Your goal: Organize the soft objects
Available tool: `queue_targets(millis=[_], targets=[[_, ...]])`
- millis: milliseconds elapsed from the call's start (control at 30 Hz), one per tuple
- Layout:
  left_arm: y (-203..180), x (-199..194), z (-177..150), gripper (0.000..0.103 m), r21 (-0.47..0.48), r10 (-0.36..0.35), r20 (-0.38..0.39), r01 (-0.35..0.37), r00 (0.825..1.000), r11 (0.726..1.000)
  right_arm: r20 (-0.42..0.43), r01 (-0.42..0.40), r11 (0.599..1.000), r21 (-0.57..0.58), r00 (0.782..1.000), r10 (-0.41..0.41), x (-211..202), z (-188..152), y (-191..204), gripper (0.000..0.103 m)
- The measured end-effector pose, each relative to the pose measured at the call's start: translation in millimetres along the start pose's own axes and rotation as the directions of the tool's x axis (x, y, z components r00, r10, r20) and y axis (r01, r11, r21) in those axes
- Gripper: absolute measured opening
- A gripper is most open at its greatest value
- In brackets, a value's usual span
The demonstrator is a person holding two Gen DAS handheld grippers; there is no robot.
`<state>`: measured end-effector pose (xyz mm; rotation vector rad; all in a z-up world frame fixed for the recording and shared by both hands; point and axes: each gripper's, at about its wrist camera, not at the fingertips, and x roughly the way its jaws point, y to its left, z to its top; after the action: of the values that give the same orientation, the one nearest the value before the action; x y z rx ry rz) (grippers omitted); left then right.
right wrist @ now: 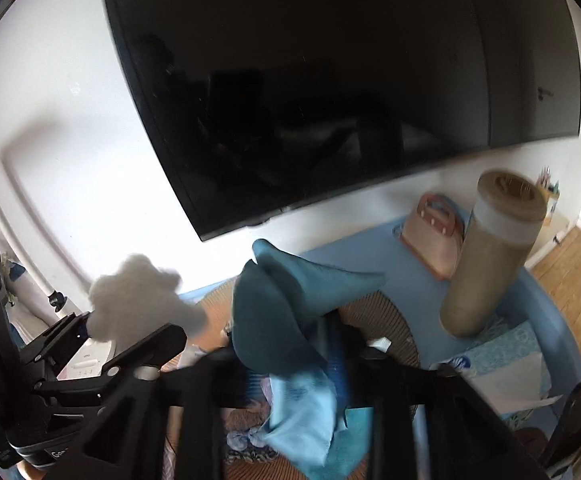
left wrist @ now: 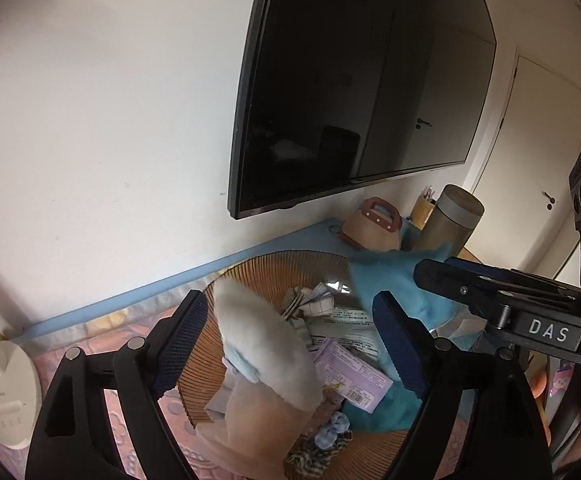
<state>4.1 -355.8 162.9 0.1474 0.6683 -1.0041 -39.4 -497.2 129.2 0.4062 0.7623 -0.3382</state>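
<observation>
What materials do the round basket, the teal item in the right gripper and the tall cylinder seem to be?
Basket: probably thin woven cane or wire, shown by fine radial ribs. Teal item: soft matte cloth, since it folds and drapes. Cylinder: unclear, perhaps matte plastic or metal, with a smooth beige surface.

Motion blur smears the teal cloth (right wrist: 290,320) in the right wrist view, and it covers the right gripper (right wrist: 290,364), so its fingers cannot be read as open or closed. The wicker basket (left wrist: 258,268) is cut off by the lower picture edge and partly masked by the cream plush piece (left wrist: 266,348). Print on the purple packet (left wrist: 350,376) is too small to read. The tall cylinder (right wrist: 490,256) on the right is blurred. The pen holder (left wrist: 424,208) far right is mostly hidden behind it.
</observation>
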Motion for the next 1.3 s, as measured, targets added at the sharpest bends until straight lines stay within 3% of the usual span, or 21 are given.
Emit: queue_targets(millis=[67,267,400,500,533,600,767,867,933,1067,1167,1300], targets=[[0,-3,-2,0.083,0.0,0.009,0.005,-0.009,1.0,1.0,0.017,0.015,1.0,-0.004,1.0,-0.015,-5,-3,-3,0.059],[5,-30,-6,0.083,-0.002,0.032,0.013,-0.032,0.999,0.999,0.014,-0.002,1.0,0.006,1.0,0.002,-19,-15,-1,0.06],[4,-67,-13,0.083,0.053,0.07,0.05,-0.073,0.996,0.996,0.018,-0.021,1.0,-0.008,1.0,0.021,-35,-27,15,0.061],[3,-104,-20,0.083,0.102,0.124,0.084,-0.132,0.989,0.986,0.04,-0.037,0.999,-0.03,0.998,0.038,-50,-40,32,0.074],[7,-119,-23,0.083,0.105,0.136,0.095,-0.145,0.986,0.984,0.05,-0.043,0.999,-0.029,0.998,0.044,-54,-46,37,0.083],[15,-147,-29,0.084,0.102,0.154,0.109,-0.165,0.982,0.981,0.054,-0.078,0.996,-0.035,0.995,0.08,-60,-56,51,0.086],[45,-211,-48,0.099,0.058,0.254,0.155,-0.265,0.955,0.962,0.016,-0.143,0.983,-0.116,0.989,0.146,-72,-87,98,0.086],[61,-245,-68,0.099,0.053,0.317,0.151,-0.328,0.936,0.943,-0.013,-0.177,0.97,-0.167,0.984,0.178,-77,-108,125,0.086],[72,-264,-86,0.099,0.06,0.39,0.149,-0.402,0.909,0.914,-0.019,-0.193,0.959,-0.208,0.981,0.193,-81,-121,142,0.086],[105,-288,-123,0.102,-0.025,0.475,0.083,-0.474,0.876,0.88,-0.023,-0.201,0.949,-0.245,0.979,0.201,-76,-152,168,0.086],[130,-276,-169,0.102,-0.113,0.443,-0.028,-0.444,0.896,0.889,-0.073,-0.243,0.94,-0.239,0.97,0.232,-57,-181,185,0.086],[152,-244,-234,0.102,-0.231,0.471,-0.108,-0.483,0.875,0.844,-0.105,-0.244,0.929,-0.279,0.969,0.223,-30,-219,199,0.086]])
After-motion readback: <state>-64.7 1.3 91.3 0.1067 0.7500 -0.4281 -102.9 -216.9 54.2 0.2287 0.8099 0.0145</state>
